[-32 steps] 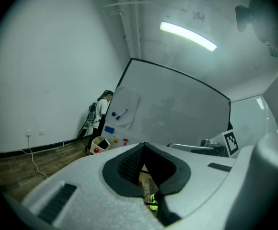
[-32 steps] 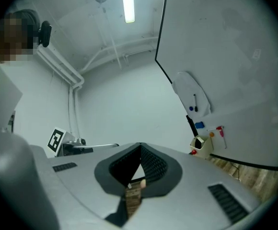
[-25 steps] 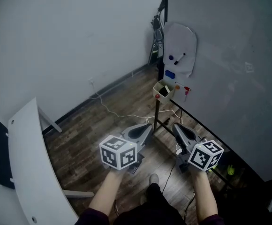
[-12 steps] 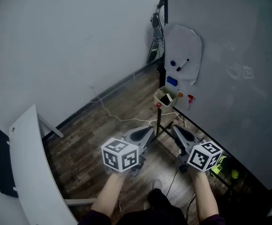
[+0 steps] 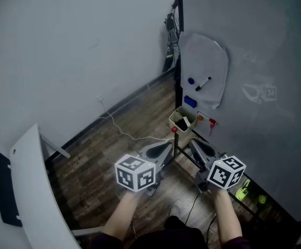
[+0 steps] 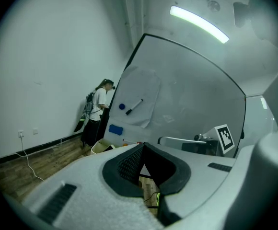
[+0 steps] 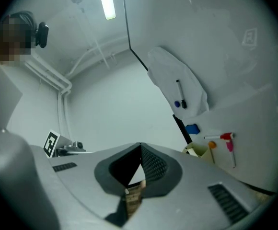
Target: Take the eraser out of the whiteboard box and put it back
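Eraser (image 5: 183, 123) looks like the dark block inside the cream whiteboard box (image 5: 174, 117), which hangs at the bottom edge of the whiteboard (image 5: 264, 61). In the last second the person has walked closer. The box is now just past the tips of both tools, not far off like before. So the grab can start soon, I think, but nothing has been taken out yet.

The left gripper (image 5: 161, 149) has its 2 fingers pressed together with nothing in them. The right gripper (image 5: 200, 148) is the same, so 1 of them will need to open first.

A black stand (image 5: 175, 139) with a red knob on top rises just in front of the box, between the 2 grippers, and it could get bumped. Above the box are a blue block (image 5: 190, 102) and a white sheet (image 5: 207, 56) with a black marker (image 5: 202, 83) and a blue dot (image 5: 191, 80). Red and orange pens (image 5: 211, 121) stick on the board beside the box. Wires (image 5: 124, 134) lie on the wood floor (image 5: 88, 154)
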Demonstrator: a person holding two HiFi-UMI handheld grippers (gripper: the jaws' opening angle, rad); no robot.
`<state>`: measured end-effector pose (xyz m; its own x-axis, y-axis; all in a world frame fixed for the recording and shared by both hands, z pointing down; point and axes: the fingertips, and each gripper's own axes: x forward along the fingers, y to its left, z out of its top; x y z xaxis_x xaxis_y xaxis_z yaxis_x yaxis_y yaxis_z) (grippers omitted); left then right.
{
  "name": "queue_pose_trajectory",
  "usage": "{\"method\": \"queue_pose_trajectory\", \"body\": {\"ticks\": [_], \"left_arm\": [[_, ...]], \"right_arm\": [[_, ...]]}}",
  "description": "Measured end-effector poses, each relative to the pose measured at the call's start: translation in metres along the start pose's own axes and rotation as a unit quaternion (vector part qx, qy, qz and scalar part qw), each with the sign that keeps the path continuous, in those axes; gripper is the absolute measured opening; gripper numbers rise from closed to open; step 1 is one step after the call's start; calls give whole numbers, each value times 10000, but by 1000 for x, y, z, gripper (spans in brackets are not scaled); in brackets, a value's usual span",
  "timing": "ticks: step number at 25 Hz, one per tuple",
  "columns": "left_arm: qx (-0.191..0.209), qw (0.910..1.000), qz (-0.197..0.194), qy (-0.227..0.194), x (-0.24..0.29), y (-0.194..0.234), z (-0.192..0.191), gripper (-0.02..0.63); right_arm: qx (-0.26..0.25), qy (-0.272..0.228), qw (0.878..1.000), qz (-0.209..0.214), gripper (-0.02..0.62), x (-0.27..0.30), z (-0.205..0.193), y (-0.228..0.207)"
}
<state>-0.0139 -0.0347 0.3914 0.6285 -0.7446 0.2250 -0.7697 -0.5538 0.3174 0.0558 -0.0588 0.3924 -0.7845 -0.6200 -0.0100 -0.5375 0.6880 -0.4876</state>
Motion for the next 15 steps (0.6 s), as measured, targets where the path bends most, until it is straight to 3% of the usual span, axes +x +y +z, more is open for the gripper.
{"method": "queue_pose_trajectory", "body": {"ticks": [15], "left_arm": [[-92,9999,-39,61,62,34,22,6]], "right_arm": [[111,-10,9999,-73,3,32,26,-57]]}}
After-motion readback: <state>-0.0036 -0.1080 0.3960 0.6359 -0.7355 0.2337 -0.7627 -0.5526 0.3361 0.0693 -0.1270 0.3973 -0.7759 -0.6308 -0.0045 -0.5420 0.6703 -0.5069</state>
